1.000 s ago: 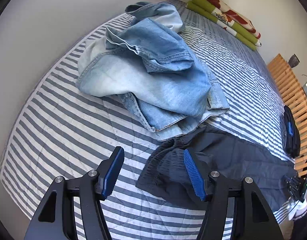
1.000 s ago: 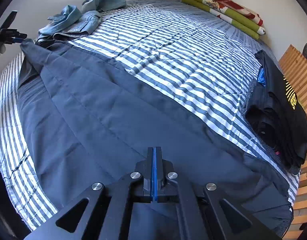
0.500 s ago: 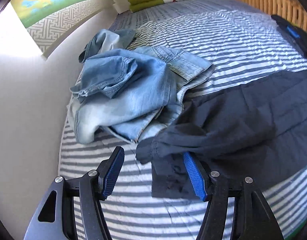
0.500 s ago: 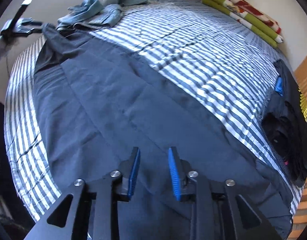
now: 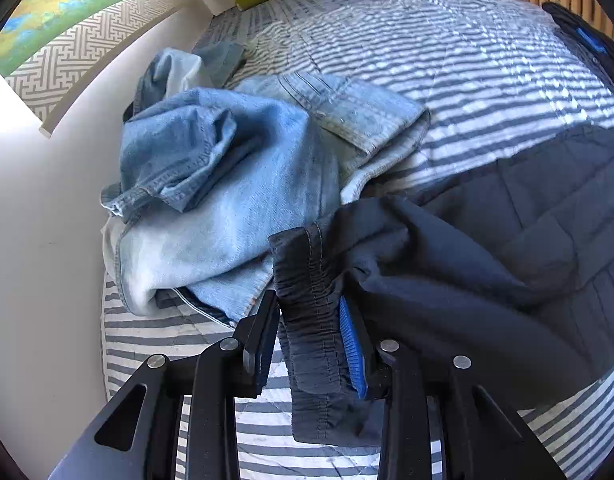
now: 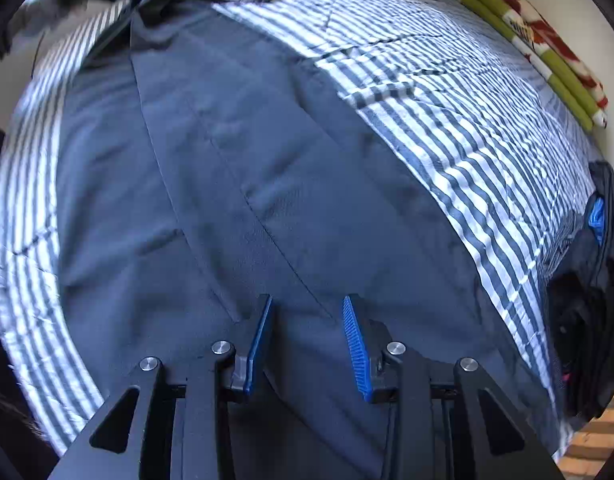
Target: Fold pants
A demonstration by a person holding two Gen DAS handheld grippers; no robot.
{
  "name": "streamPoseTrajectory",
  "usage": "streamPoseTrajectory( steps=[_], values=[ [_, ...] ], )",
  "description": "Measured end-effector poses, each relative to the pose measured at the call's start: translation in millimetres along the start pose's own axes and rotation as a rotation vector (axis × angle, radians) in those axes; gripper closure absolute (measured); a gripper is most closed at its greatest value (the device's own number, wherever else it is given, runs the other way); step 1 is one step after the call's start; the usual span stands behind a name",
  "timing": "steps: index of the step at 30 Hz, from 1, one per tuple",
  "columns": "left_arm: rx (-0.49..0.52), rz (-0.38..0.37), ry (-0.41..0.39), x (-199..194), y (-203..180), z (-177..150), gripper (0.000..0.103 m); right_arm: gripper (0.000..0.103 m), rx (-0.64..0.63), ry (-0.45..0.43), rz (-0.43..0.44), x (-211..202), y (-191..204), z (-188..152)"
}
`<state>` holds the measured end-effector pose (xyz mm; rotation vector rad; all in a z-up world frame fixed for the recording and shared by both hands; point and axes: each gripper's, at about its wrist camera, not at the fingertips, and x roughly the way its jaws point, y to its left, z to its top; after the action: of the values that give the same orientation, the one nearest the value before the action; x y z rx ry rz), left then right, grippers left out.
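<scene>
The left hand-held gripper has just been closing and now pinches the dark pants' waistband. The right hand-held gripper, jaws spread, hovers over the leg. Best lift the waistband evenly, clear of the jeans.

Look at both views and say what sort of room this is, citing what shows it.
Most likely a bedroom: a bed under a striped cover, folded bedding at its far end, and clothes on it, namely jeans and dark pants.

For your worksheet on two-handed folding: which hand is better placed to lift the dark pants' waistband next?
Left. The left tool, jaws just closing, already has the dark pants waistband bunched between its pads. The right tool, jaws apart, hovers over flat fabric far from it.
</scene>
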<state>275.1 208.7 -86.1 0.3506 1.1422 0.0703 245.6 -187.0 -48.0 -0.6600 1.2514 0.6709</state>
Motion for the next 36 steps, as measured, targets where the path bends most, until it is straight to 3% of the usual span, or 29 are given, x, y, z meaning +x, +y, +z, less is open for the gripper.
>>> streamPoseTrajectory(
  steps=[1, 2, 4, 8, 11, 15, 17, 18, 19, 25, 32, 36],
  values=[
    [-0.021, -0.011, 0.0, -1.6, 4.0, 0.9, 0.063, 0.082, 0.02, -0.018, 0.024, -1.7, -1.1, 0.8],
    [-0.04, -0.025, -0.005, -3.6, 8.2, 1.5, 0.06, 0.101, 0.035, -0.024, 0.024, -3.1, -2.1, 1.1],
    [-0.07, -0.039, -0.021, -8.2, 14.2, 3.7, 0.051, 0.101, 0.047, -0.053, -0.005, -9.4, -2.2, -0.5],
    [-0.148, -0.09, -0.055, -13.9, 29.7, 9.2, 0.046, 0.102, 0.123, -0.132, -0.006, -37.4, -12.9, -9.8],
    [-0.193, -0.14, -0.07, -8.2, 32.1, 17.5, 0.034, 0.102, 0.211, -0.185, 0.015, -59.5, -27.8, -20.6],
    [-0.18, -0.152, -0.045, 12.5, 18.4, 30.2, 0.032, 0.102, 0.243, -0.18, -0.02, -58.9, -35.7, -23.3],
    [-0.171, -0.148, -0.027, 24.1, 11.6, 34.3, 0.044, 0.102, 0.238, -0.169, -0.037, -53.4, -34.1, -18.9],
    [-0.171, -0.135, -0.019, 28.2, 9.2, 34.8, 0.071, 0.102, 0.238, -0.168, -0.045, -53.5, -32.0, -17.2],
    [-0.177, -0.111, -0.011, 31.4, 8.1, 34.9, 0.077, 0.101, 0.239, -0.166, -0.053, -52.6, -30.5, -16.8],
    [-0.245, -0.104, -0.106, -0.5, 25.2, 13.2, 0.082, 0.102, 0.269, -0.175, -0.102, -57.7, -31.4, -17.8],
    [-0.385, -0.17, -0.26, -85.4, 53.8, -51.0, 0.085, 0.103, 0.431, -0.39, -0.11, -130.5, -28.9, -49.8],
    [-0.333, -0.115, -0.278, -119.1, 43.6, -69.5, 0.085, 0.103, 0.34, -0.335, -0.19, -127.5, -8.1, -47.6]
  ],
)
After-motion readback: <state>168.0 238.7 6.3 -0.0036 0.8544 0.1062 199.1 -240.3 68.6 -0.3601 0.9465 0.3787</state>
